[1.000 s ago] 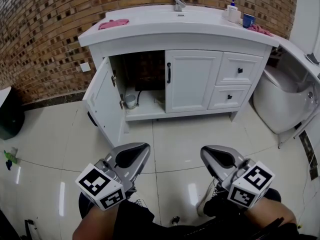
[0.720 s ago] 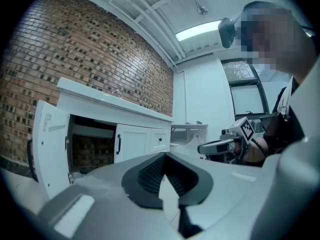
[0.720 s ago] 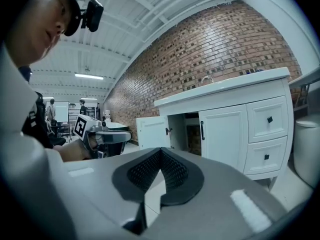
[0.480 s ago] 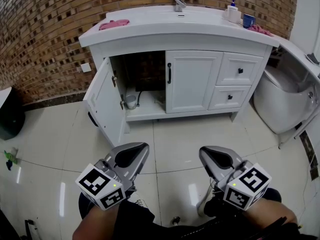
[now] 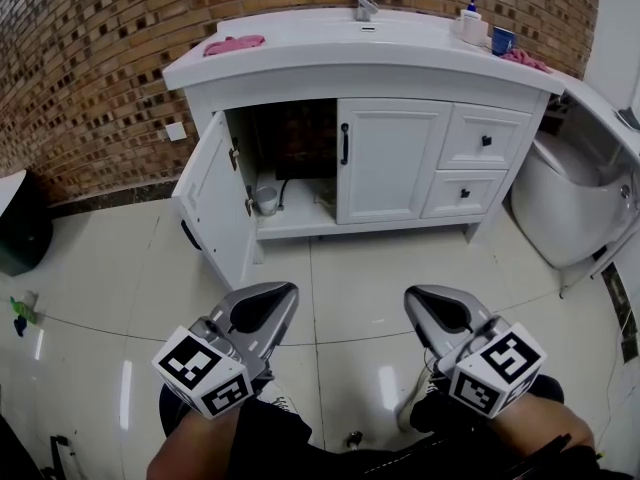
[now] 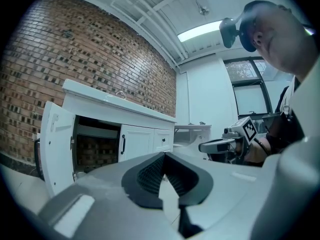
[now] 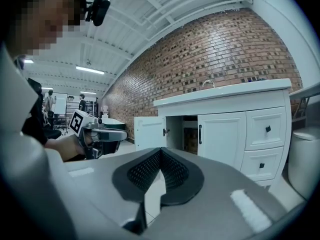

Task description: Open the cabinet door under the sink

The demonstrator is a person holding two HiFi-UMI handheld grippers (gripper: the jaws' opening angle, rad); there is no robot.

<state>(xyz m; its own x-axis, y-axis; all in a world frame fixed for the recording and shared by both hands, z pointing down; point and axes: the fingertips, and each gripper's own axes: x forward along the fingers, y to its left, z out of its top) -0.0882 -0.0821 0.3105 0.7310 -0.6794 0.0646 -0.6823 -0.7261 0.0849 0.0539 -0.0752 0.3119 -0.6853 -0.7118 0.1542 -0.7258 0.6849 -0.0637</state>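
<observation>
The white vanity cabinet [image 5: 390, 88] stands against the brick wall under the sink. Its left door [image 5: 210, 193] is swung wide open toward me, and dark pipework shows inside. The door beside it [image 5: 390, 158], with a black handle [image 5: 343, 143], is closed. My left gripper [image 5: 280, 298] and right gripper [image 5: 422, 303] hover low over the tiled floor, well short of the cabinet, both shut and empty. The left gripper view shows its shut gripper [image 6: 164, 156] pointing at the open door [image 6: 55, 149]. In the right gripper view the shut gripper [image 7: 160, 151] faces the closed door [image 7: 222, 134].
Two drawers [image 5: 485, 143] sit at the cabinet's right, with a white toilet [image 5: 565, 203] beyond. A pink cloth [image 5: 235, 43], a soap bottle [image 5: 468, 23] and a blue cup [image 5: 500, 40] rest on the counter. A dark bin [image 5: 18, 228] stands at far left.
</observation>
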